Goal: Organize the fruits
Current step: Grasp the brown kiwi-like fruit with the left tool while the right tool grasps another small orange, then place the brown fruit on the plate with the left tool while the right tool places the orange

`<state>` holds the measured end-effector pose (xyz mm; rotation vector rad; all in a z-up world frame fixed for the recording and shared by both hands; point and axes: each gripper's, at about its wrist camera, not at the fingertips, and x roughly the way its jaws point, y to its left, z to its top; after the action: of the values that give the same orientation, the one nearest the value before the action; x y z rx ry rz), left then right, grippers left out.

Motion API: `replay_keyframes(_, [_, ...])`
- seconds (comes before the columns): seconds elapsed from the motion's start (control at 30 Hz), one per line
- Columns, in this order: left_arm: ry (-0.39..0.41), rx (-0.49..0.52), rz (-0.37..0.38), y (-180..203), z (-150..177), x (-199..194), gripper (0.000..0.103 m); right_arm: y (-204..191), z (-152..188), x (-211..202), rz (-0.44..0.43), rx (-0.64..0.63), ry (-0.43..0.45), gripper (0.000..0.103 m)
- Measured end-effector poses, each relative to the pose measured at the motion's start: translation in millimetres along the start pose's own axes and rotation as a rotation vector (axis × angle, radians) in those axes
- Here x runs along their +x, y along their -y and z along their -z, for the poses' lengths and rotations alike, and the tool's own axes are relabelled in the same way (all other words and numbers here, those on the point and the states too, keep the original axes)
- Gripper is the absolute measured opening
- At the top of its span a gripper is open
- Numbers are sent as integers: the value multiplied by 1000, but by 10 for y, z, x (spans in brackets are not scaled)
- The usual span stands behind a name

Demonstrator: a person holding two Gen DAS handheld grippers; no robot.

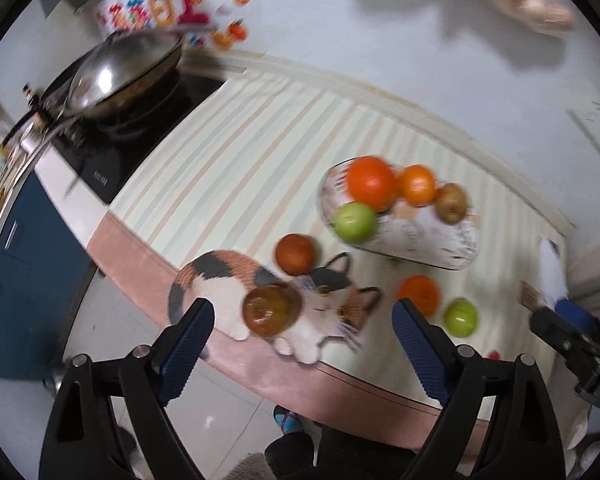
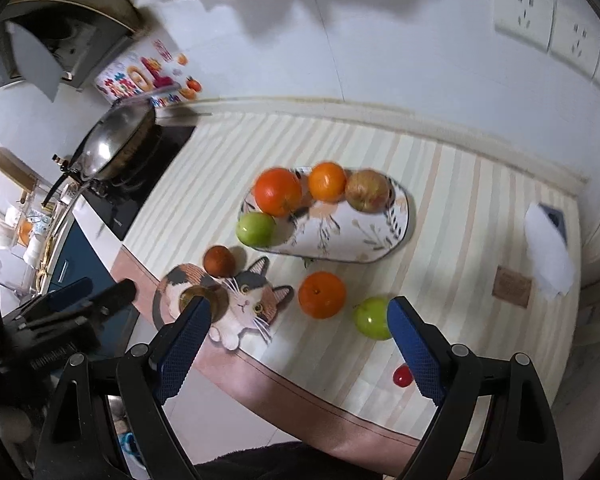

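Note:
An oval patterned plate (image 2: 364, 236) (image 1: 428, 240) holds a big orange (image 2: 278, 191), a smaller orange (image 2: 327, 182), a reddish apple (image 2: 367, 191) and a green apple (image 2: 255, 229). Loose on the striped counter lie an orange (image 2: 322, 294) (image 1: 418, 294), a green apple (image 2: 372, 317) (image 1: 461, 317), a dark red fruit (image 2: 219, 261) (image 1: 295, 253), a brownish fruit (image 1: 269, 311) on the cat mat and a small red fruit (image 2: 403, 375). My left gripper (image 1: 303, 332) is open above the cat mat. My right gripper (image 2: 298, 330) is open above the counter's front edge.
A cat-shaped mat (image 2: 240, 300) lies at the counter's front. A wok (image 2: 116, 144) sits on a black hob (image 2: 140, 188) at the left. A white tissue pack (image 2: 550, 248) and a brown coaster (image 2: 512, 286) lie at the right. Wall sockets (image 2: 548, 20) are behind.

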<state>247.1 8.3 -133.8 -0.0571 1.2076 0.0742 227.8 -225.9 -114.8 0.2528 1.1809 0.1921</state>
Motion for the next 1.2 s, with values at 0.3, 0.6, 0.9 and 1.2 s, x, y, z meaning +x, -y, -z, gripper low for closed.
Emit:
replay_keyframes(0.3, [-205, 8, -50, -256, -57, 984, 91, 185, -65, 1186, -19, 29, -182, 92])
replay_keyframes(0.6, [-379, -10, -72, -291, 104, 1779, 91, 195, -5, 2082, -4, 32, -319, 89])
replay_keyframes(0.9, [-322, -53, -83, -271, 155, 1821, 65, 109, -21, 2417, 67, -52, -331, 67])
replay_keyframes(1.2, [-337, 7, 9, 60, 489, 1633, 64, 32, 287, 2252, 11, -99, -394, 66])
